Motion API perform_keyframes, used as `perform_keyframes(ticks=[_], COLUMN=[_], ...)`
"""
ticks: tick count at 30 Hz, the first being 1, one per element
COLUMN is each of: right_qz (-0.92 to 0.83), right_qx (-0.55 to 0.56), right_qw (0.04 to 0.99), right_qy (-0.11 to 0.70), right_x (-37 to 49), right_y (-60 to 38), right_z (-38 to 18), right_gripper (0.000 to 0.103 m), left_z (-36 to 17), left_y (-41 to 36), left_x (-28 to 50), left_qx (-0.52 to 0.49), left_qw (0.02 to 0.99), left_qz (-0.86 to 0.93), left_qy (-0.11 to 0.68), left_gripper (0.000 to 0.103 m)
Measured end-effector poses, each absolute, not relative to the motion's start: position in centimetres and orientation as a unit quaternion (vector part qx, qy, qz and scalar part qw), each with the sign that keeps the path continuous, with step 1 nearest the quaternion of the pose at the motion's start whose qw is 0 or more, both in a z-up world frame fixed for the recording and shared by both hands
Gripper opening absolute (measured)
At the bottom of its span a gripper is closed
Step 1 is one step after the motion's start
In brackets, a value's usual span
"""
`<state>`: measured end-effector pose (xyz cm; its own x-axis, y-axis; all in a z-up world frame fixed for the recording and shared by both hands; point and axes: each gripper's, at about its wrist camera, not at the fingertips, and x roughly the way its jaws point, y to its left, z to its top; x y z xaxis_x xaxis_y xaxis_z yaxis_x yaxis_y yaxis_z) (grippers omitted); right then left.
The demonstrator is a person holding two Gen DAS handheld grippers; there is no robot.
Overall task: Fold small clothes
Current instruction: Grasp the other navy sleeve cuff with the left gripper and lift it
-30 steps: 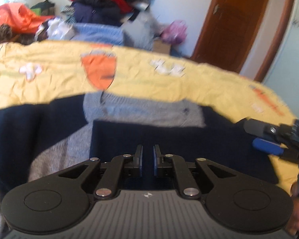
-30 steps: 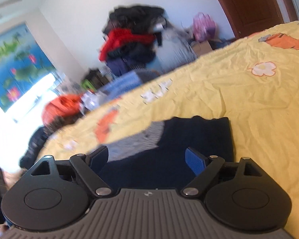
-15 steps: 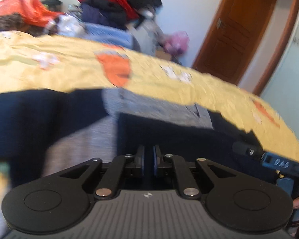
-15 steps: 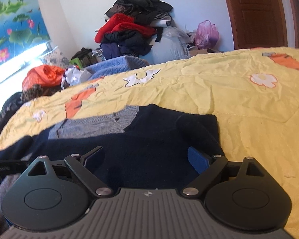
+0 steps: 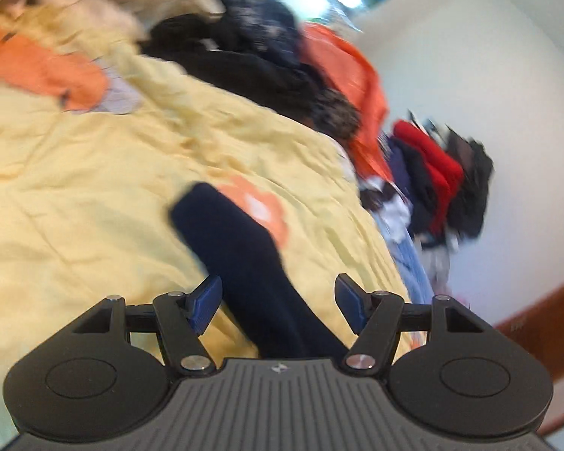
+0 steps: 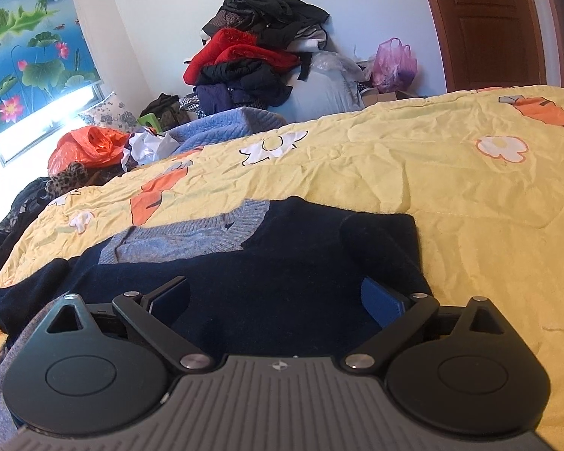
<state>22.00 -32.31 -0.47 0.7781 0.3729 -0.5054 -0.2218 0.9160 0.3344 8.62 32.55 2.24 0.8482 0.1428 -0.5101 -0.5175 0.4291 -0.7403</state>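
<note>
navy sweater (image 6: 282, 263), grey-collared, part-folded

One navy-and-grey sweater (image 6: 282, 259) lies on one bed (image 6: 451, 188). Two hand-held grippers: left (image 5: 278, 302), right (image 6: 278, 300). One orange plastic bag (image 6: 86, 144), one pink plastic bag (image 6: 394, 62), one clothes pile (image 6: 255, 56), one wooden door (image 6: 488, 26).

Daylit, fisheye-warped (left view motion-blurred)

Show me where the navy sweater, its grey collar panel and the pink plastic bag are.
navy sweater (image 6: 282, 285), right wrist view, middle of folded body.
grey collar panel (image 6: 191, 238), right wrist view, centre of the knit.
pink plastic bag (image 6: 394, 62), right wrist view, bag's middle.
</note>
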Motion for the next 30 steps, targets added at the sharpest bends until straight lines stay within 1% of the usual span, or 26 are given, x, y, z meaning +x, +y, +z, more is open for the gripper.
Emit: perform_keyframes(ticks=[3,6,8,9,10,12,13,15,17,21,23,25,27,30], right_qz=[0.159,0.159,0.158,0.158,0.158,0.158,0.158,0.159,0.159,0.159,0.16,0.16,0.16,0.162], right_qx=[0.129,0.128,0.127,0.128,0.128,0.128,0.128,0.128,0.131,0.135,0.137,0.14,0.142,0.148], right_qw=[0.934,0.934,0.934,0.934,0.934,0.934,0.934,0.934,0.934,0.934,0.933,0.933,0.933,0.932], right_qy=[0.293,0.293,0.293,0.293,0.293,0.293,0.293,0.293,0.292,0.291,0.291,0.29,0.289,0.288], right_x=[22.0,22.0,22.0,22.0,22.0,22.0,22.0,22.0,21.9,21.9,21.9,21.9,21.8,21.8], right_y=[-32.3,-32.3,-32.3,-32.3,-32.3,-32.3,-32.3,-32.3,-32.3,-32.4,-32.4,-32.5,-32.5,-32.7], right_z=[-0.5,-0.5,-0.5,-0.5,-0.5,-0.5,-0.5,-0.5,-0.5,-0.5,-0.5,-0.5,-0.5,-0.5], right_gripper=[0.097,0.097,0.097,0.097,0.097,0.097,0.097,0.098,0.098,0.098,0.098,0.098,0.097,0.097], left_z=[0.8,0.2,0.3,0.3,0.4,0.2,0.4,1.2,2.5,6.3,8.4,10.1,10.6,8.7], left_y=[34.2,34.5,34.6,34.7,34.7,34.5,34.3,33.5,32.3,27.6,23.3,17.7,11.7,3.4], left_x=[8.7,9.2,9.8,10.1,10.1,10.7,10.8,10.8,10.7,10.8,11.6,12.4,13.2,14.6], left_qx=[-0.524,-0.522,-0.506,-0.496,-0.487,-0.469,-0.457,-0.431,-0.42,-0.418,-0.393,-0.342,-0.278,-0.2], left_qw=[0.802,0.802,0.808,0.811,0.814,0.817,0.822,0.832,0.839,0.862,0.885,0.916,0.942,0.956], left_qz=[0.213,0.22,0.233,0.24,0.246,0.256,0.259,0.266,0.269,0.219,0.179,0.136,0.092,0.02], left_qy=[0.191,0.19,0.191,0.195,0.199,0.217,0.221,0.224,0.218,0.186,0.173,0.162,0.161,0.214], left_gripper=[0.066,0.065,0.058,0.05,0.038,0.021,0.018,0.015,0.014,0.012,0.012,0.012,0.012,0.013])
